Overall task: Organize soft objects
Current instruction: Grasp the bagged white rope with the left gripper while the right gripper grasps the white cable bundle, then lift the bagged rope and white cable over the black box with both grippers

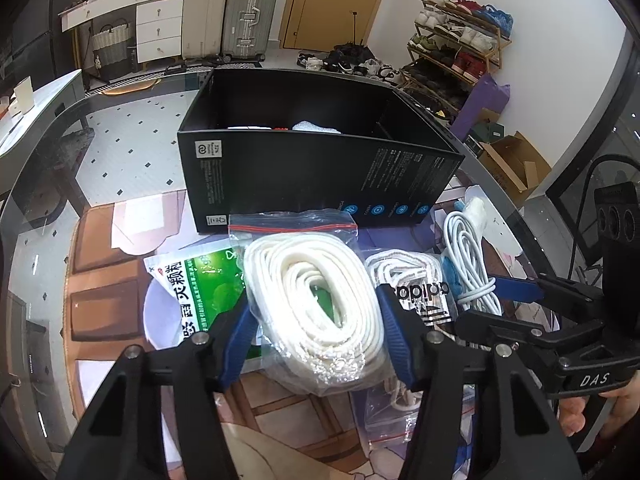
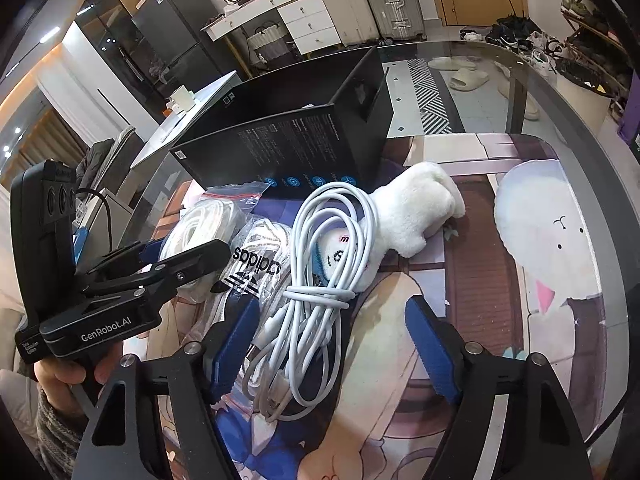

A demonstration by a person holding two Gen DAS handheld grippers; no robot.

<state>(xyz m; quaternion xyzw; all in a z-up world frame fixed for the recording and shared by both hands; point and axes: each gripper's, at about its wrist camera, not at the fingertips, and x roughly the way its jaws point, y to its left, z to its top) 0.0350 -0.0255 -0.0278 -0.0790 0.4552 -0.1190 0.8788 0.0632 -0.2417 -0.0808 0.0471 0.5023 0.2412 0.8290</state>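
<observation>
**Both grippers set on soft coils**

The left gripper (image 1: 316, 320) pinches the bagged white cord (image 1: 316, 280). The right gripper (image 2: 332, 344), jaws apart, straddles the white cable bundle (image 2: 320, 276). Just beyond them waits the open black box (image 1: 320, 152), probably their destination.

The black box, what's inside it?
Over the black box's front wall, something white, a red bit and a pale edge show. The wall hides the rest and the bottom.
</observation>
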